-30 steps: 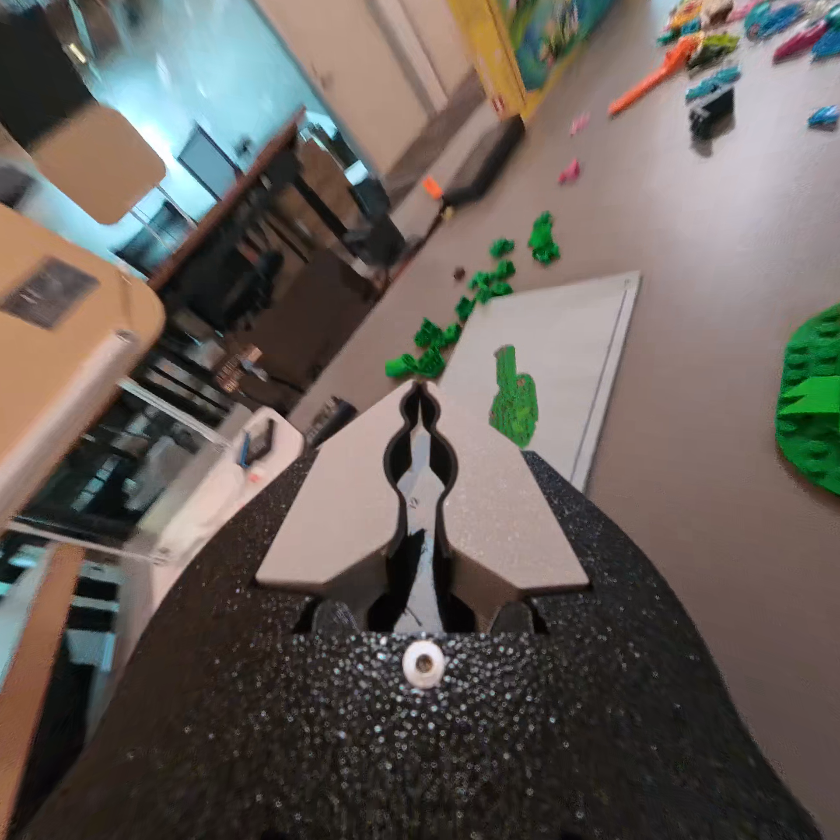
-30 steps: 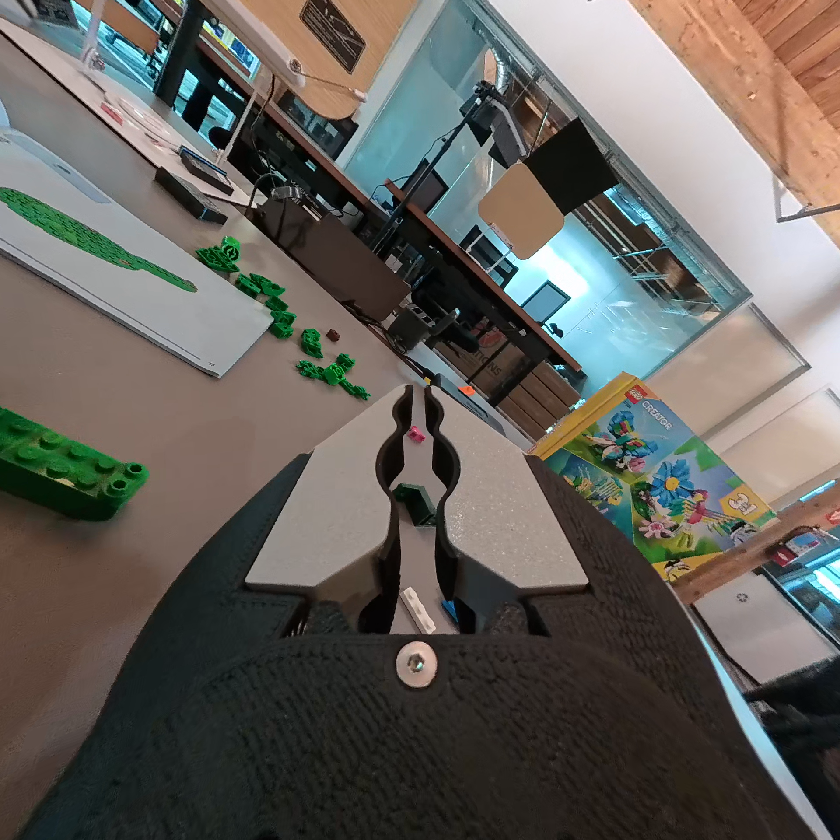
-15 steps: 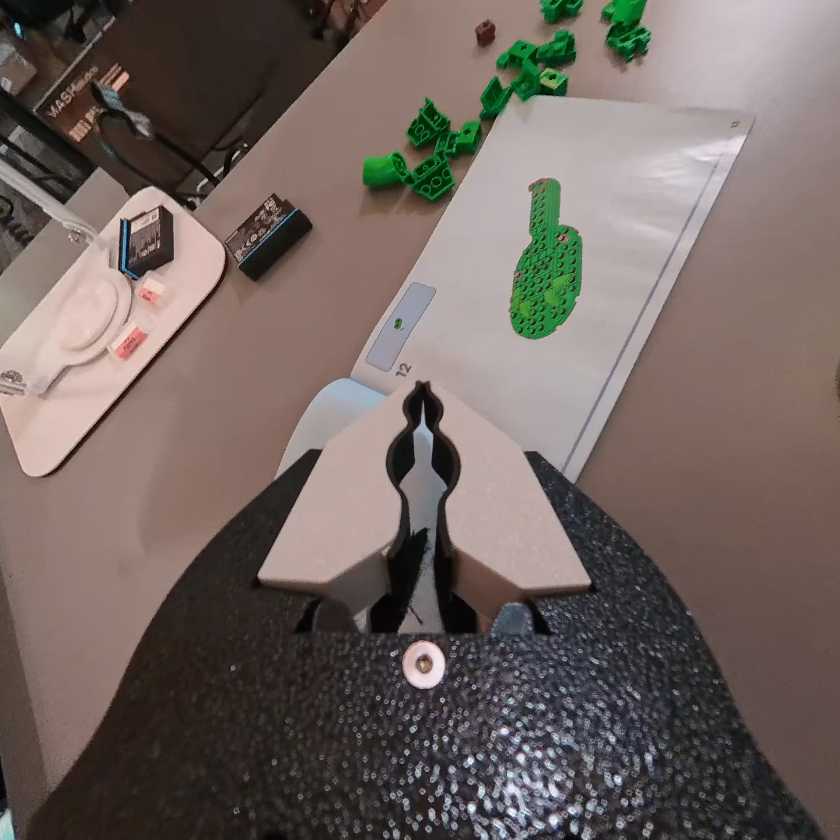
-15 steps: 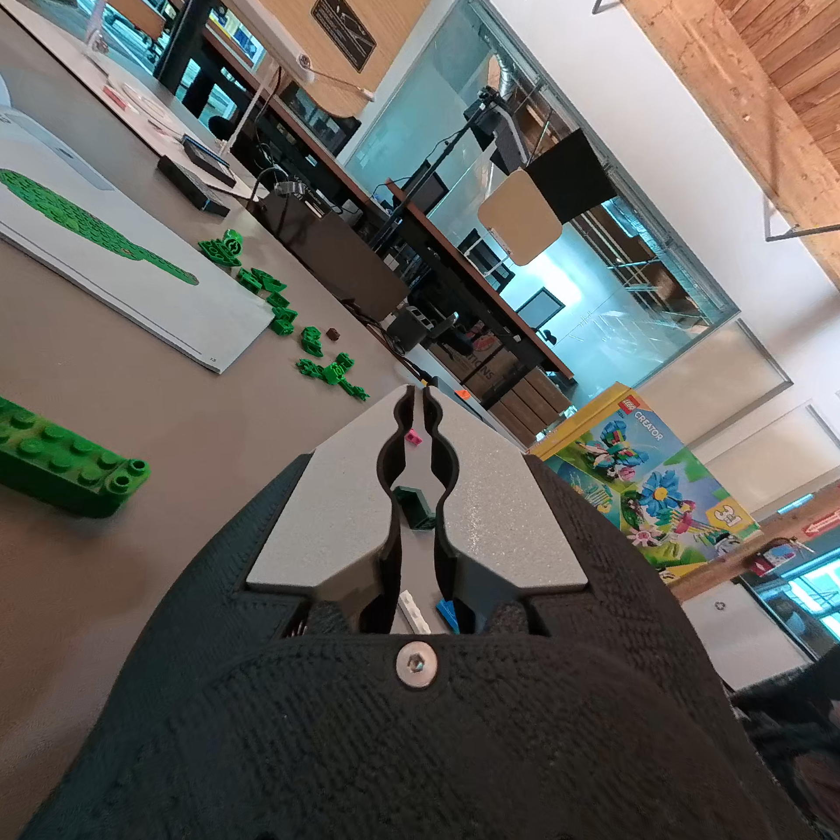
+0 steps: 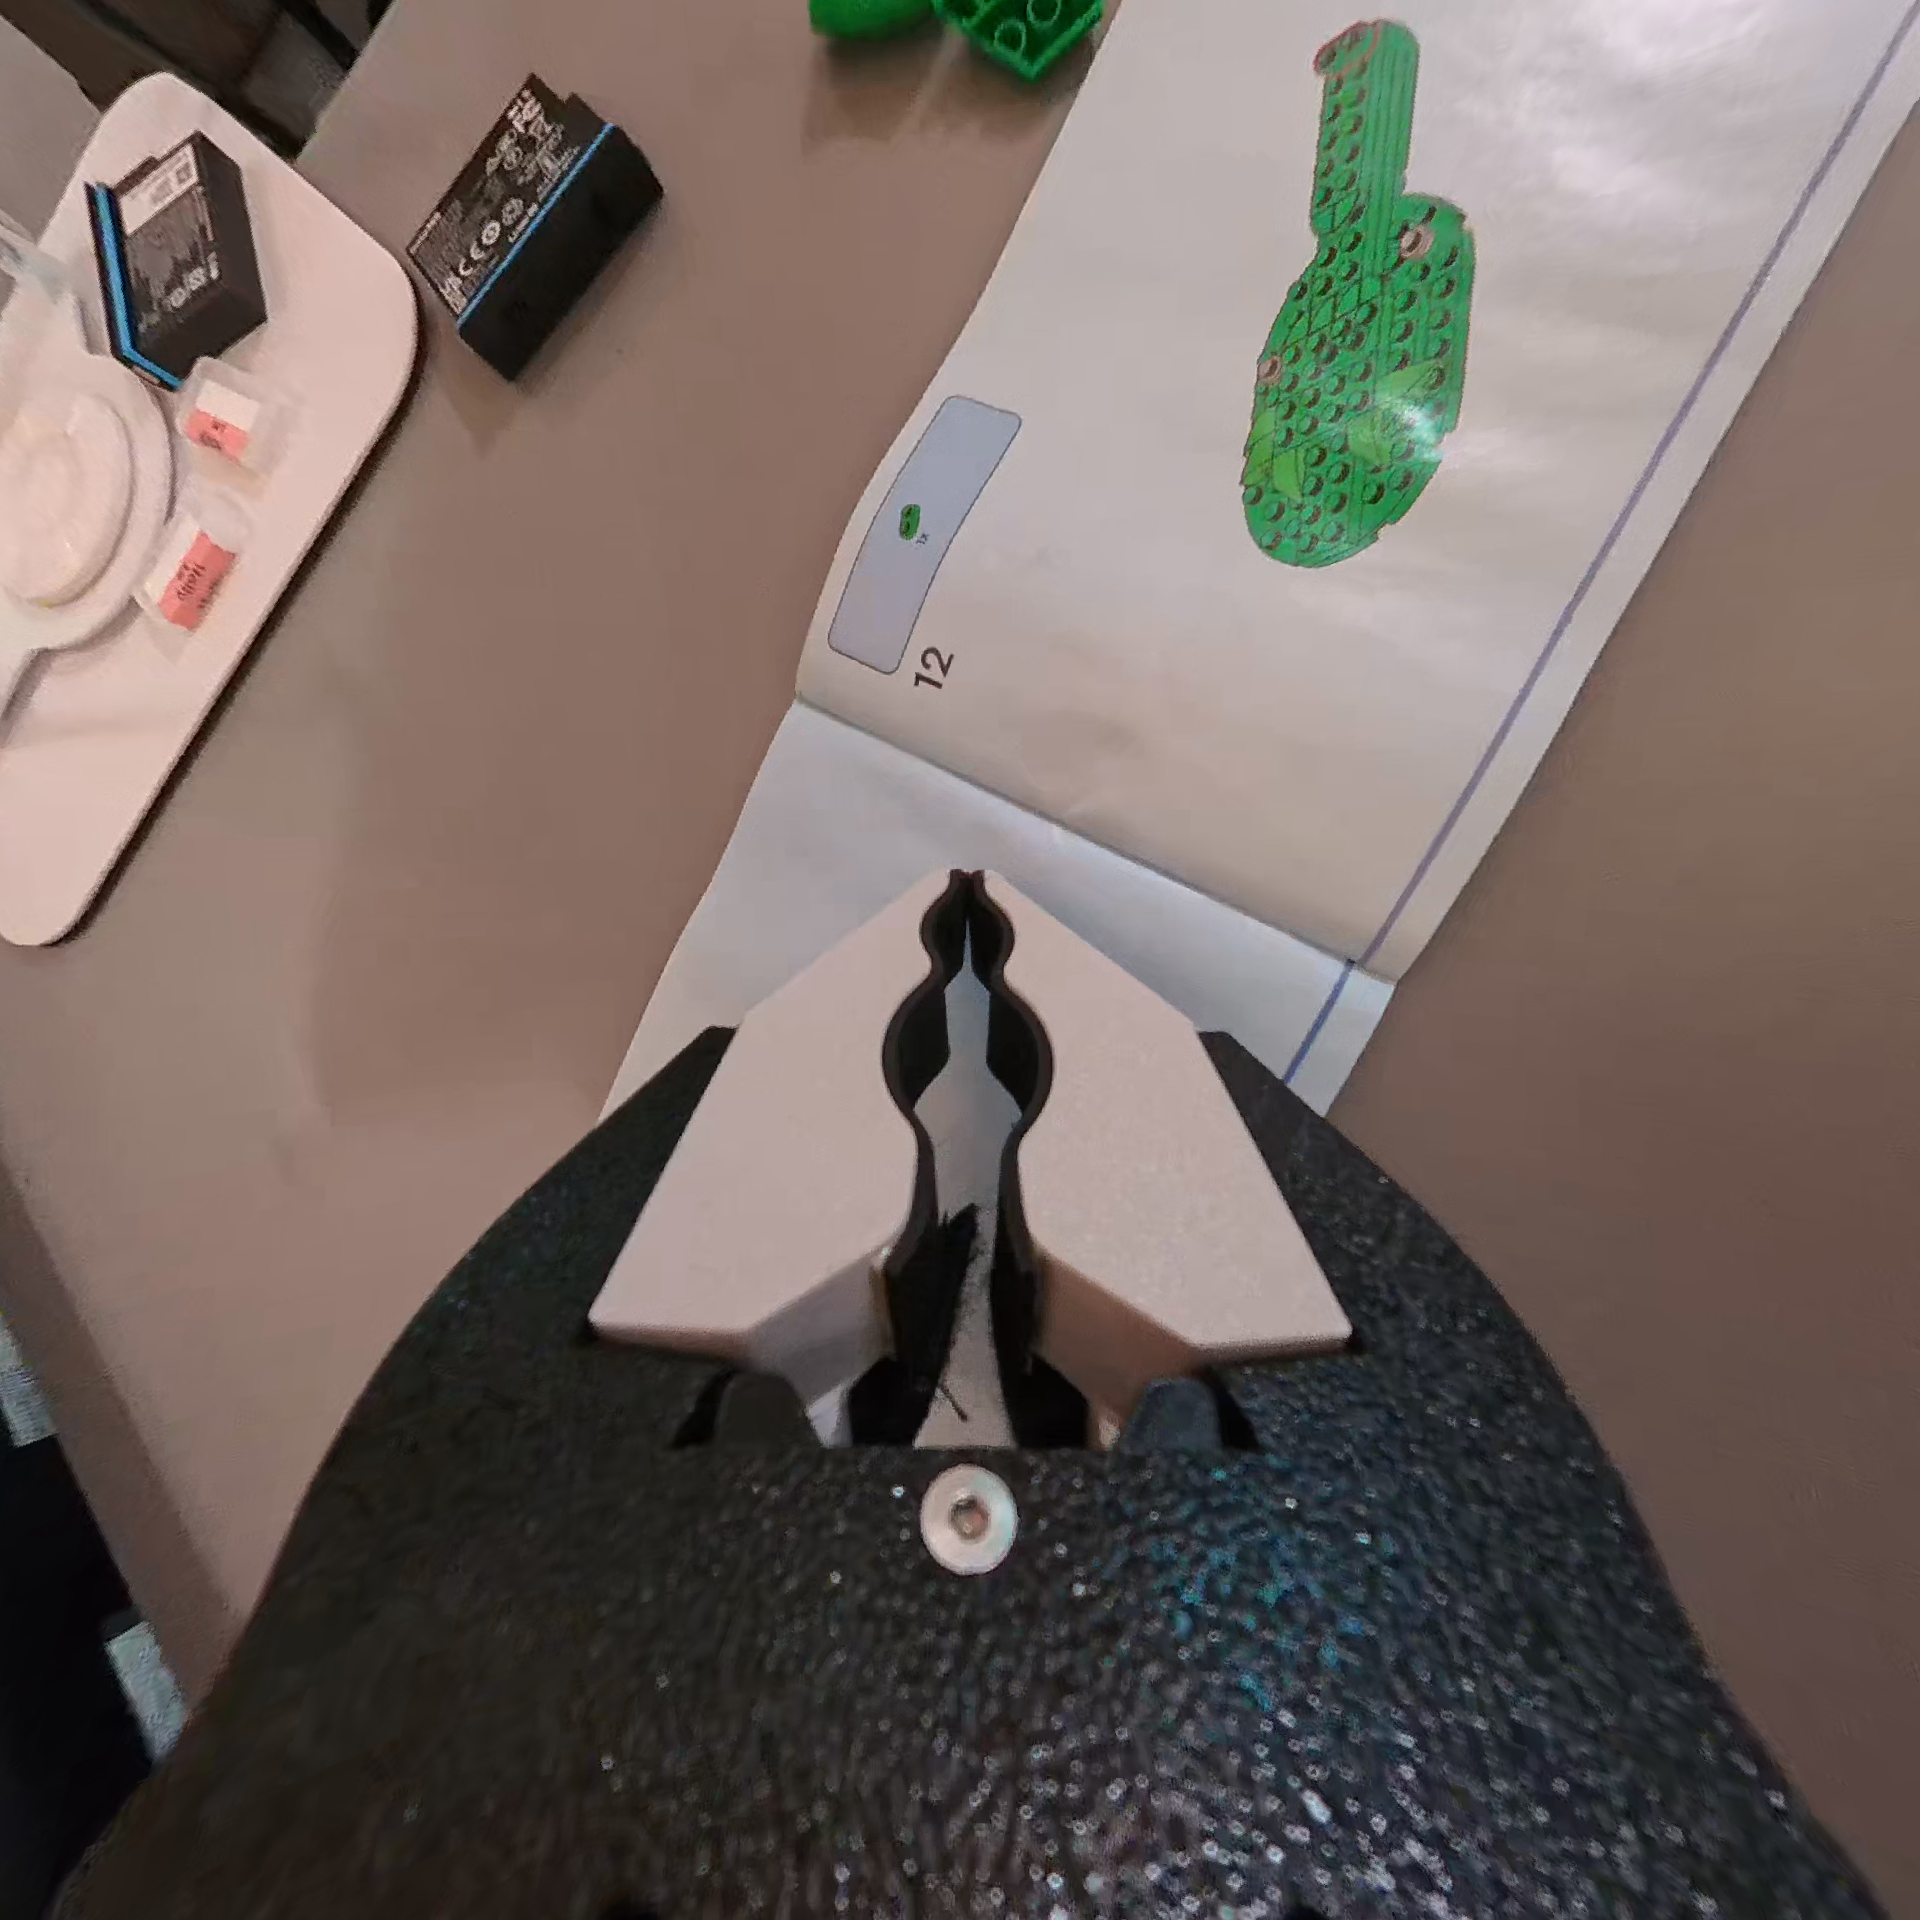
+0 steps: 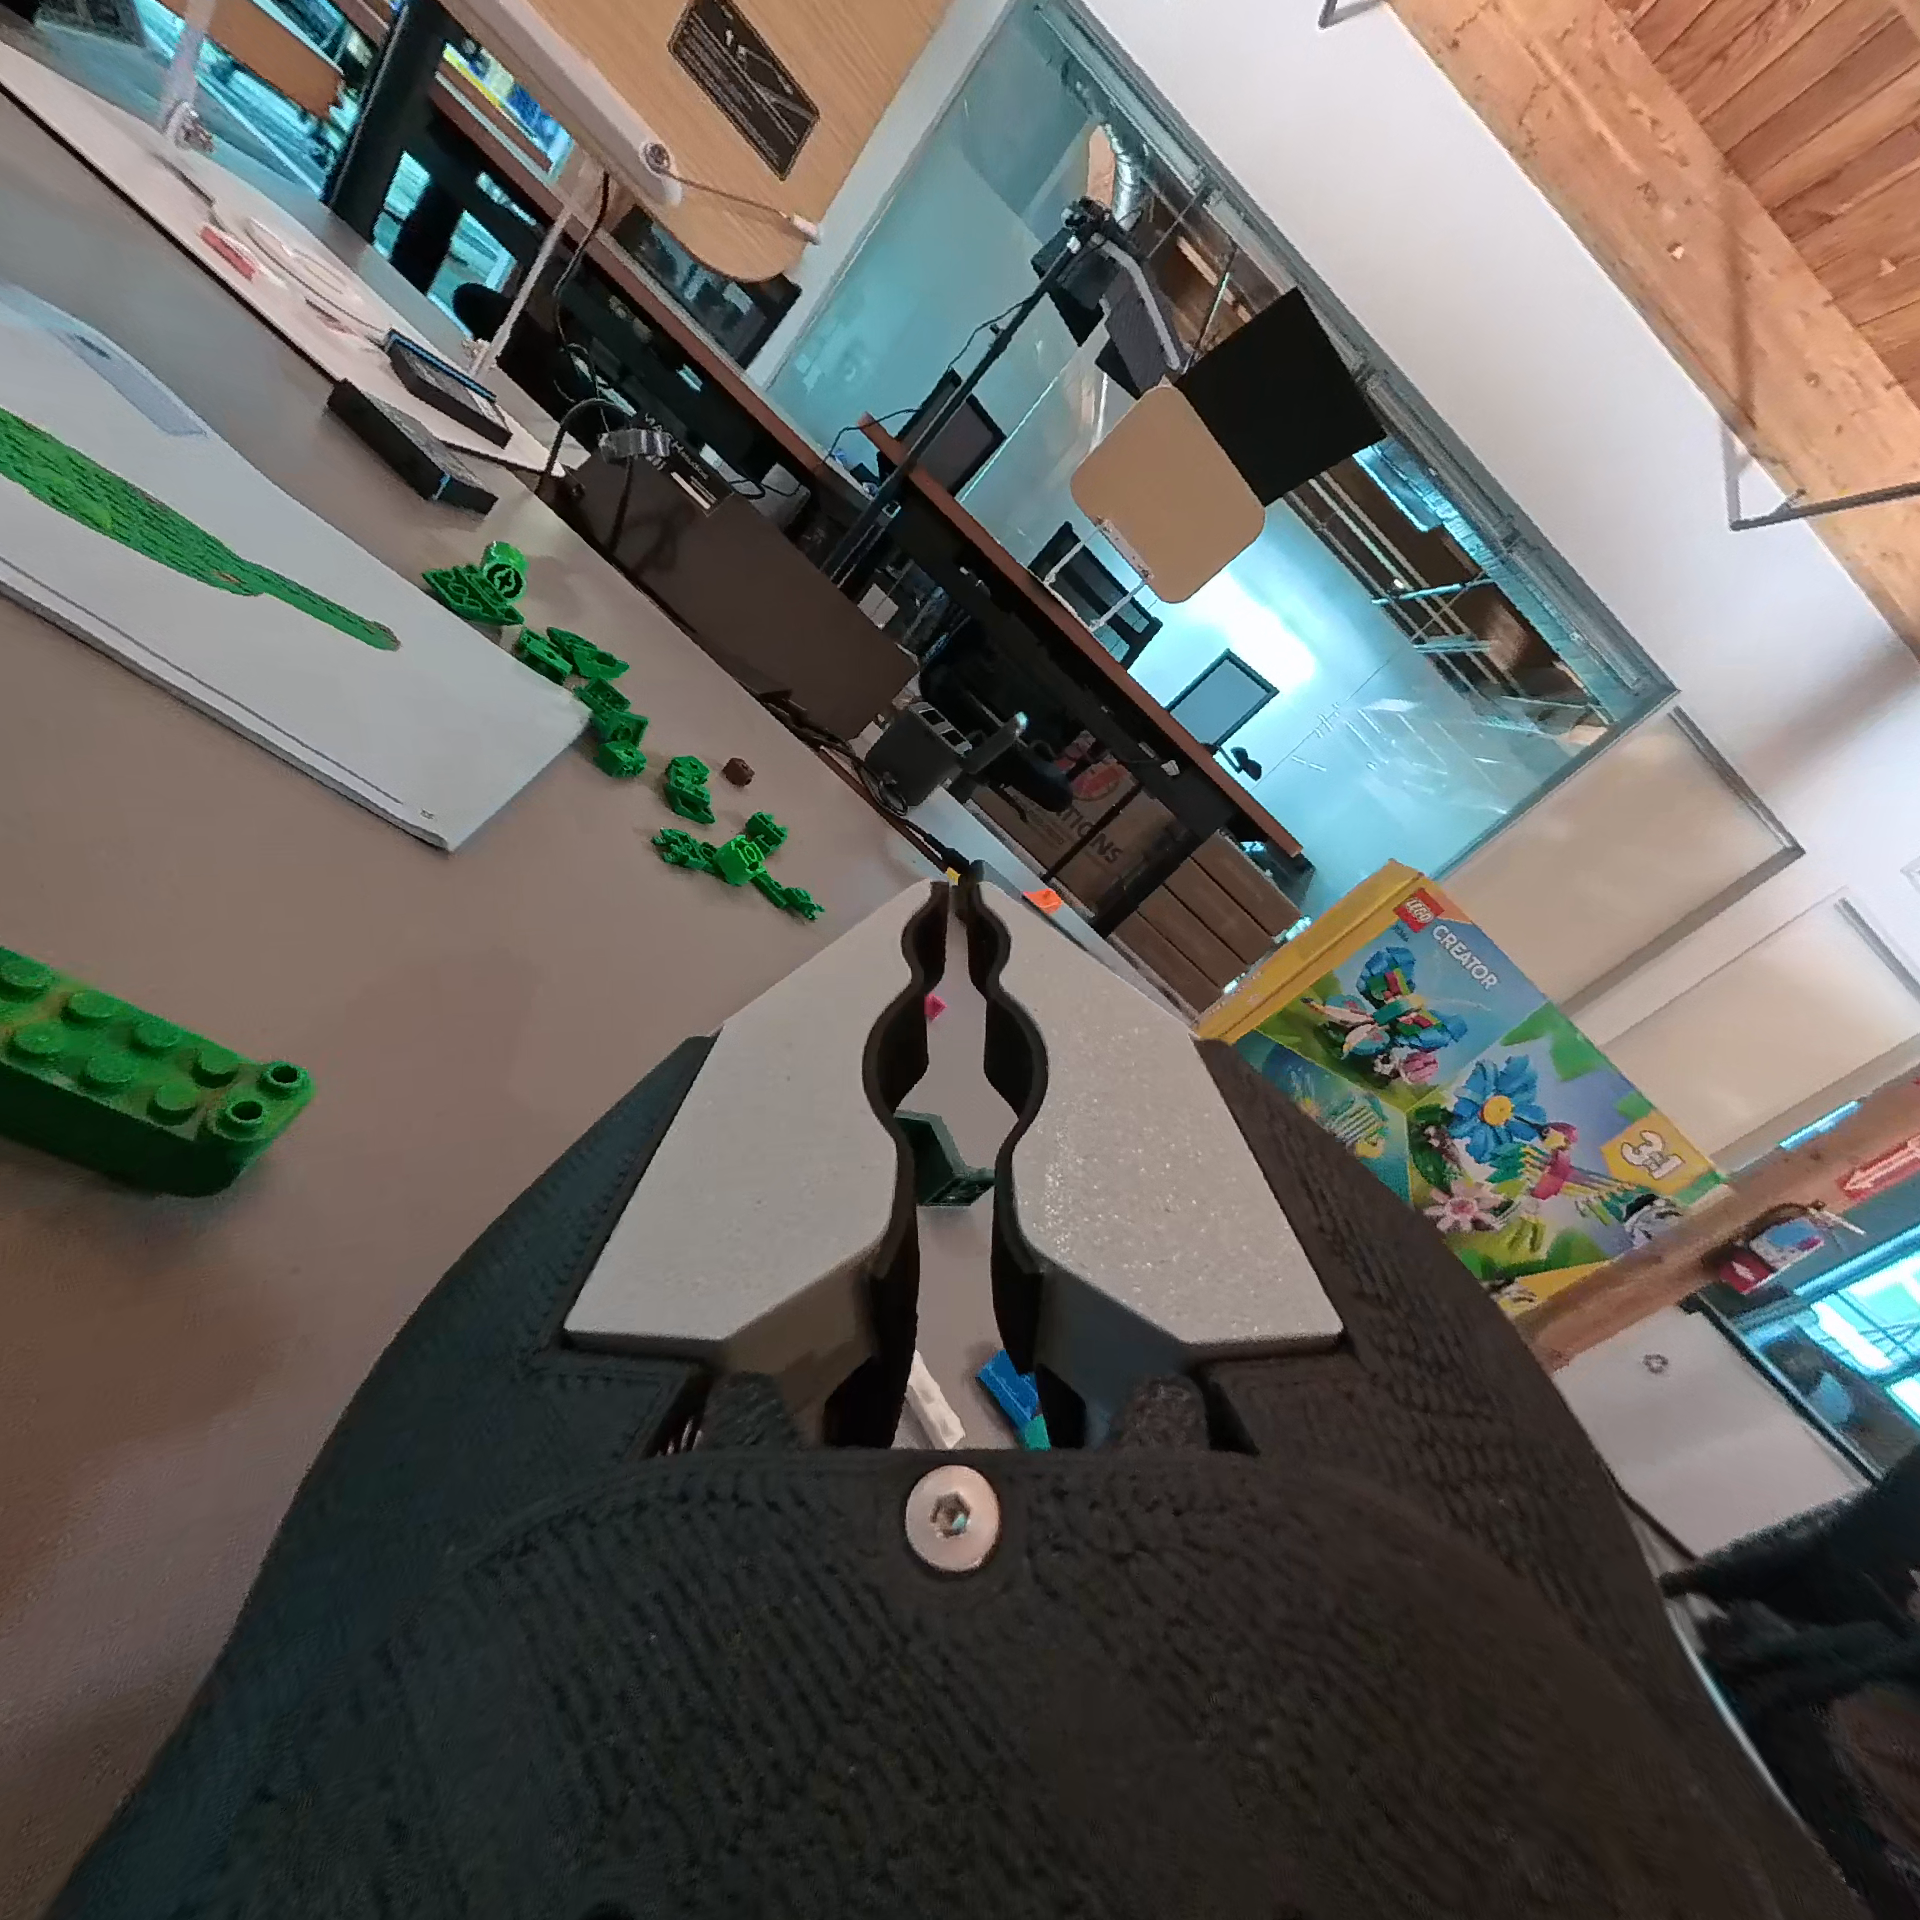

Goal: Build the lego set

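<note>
My left gripper [image 5: 966, 878] is shut and empty, tips over the near edge of the open instruction booklet [image 5: 1143, 540], which shows a green model drawing. Loose green bricks [image 5: 1023, 26] lie at the booklet's far corner. In the right wrist view my right gripper [image 6: 956, 888] is shut and empty, held low over the table. A green studded plate assembly [image 6: 125, 1081] lies to its left. Several small green pieces [image 6: 623, 727] lie past the booklet [image 6: 260, 665]. A dark green piece [image 6: 940, 1158], a pink piece [image 6: 935, 1003] and a blue piece [image 6: 1006, 1387] show between the fingers.
A black box [image 5: 535, 223] lies on the grey table [image 5: 468, 727] left of the booklet. A white tray [image 5: 197, 499] holds another black box and small pink items. The set's picture box [image 6: 1455, 1081] stands at the right. Desks and glass walls are behind. There is about 35 centimeters between the tips of the two grippers.
The left gripper has swung down and toward the booklet's near edge, from looking across the table to looking down at the page. The right gripper has barely moved.
</note>
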Available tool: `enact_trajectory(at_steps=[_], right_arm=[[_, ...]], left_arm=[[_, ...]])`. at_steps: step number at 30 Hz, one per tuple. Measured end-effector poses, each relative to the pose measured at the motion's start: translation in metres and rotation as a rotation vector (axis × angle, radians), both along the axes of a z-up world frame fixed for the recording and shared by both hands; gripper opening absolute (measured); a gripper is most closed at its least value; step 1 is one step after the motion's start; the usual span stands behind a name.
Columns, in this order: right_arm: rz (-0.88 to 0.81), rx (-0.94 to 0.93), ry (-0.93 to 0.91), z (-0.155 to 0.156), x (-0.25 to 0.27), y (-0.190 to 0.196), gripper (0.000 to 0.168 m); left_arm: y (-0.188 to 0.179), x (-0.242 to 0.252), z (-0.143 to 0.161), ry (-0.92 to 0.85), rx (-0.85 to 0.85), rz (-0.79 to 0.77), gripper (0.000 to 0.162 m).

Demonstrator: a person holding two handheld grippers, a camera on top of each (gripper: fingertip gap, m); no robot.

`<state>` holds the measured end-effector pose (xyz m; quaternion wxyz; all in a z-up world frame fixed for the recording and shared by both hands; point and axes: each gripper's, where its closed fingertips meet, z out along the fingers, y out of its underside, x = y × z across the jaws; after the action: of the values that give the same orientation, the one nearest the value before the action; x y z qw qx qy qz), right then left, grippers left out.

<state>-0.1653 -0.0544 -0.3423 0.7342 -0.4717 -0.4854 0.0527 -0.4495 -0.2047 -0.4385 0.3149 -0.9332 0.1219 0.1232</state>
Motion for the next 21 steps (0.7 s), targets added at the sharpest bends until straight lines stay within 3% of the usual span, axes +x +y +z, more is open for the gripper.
enact_trajectory(at_steps=[10,14,18,21], right_arm=[[0.053,-0.028,-0.038,-0.003,-0.013,-0.008,0.003],[0.103,-0.065,-0.028,0.0,-0.019,-0.017,0.005],[0.201,-0.173,-0.013,-0.002,-0.031,-0.028,0.01],[0.283,-0.231,-0.044,-0.004,-0.046,-0.038,0.011]], left_arm=[[-0.018,-0.039,0.004,0.122,-0.04,0.088,0.0],[-0.008,-0.054,0.05,0.25,0.198,0.13,0.0],[0.02,0.025,0.078,0.053,0.442,-0.165,0.0],[0.028,0.08,0.058,-0.081,0.369,-0.324,0.03]])
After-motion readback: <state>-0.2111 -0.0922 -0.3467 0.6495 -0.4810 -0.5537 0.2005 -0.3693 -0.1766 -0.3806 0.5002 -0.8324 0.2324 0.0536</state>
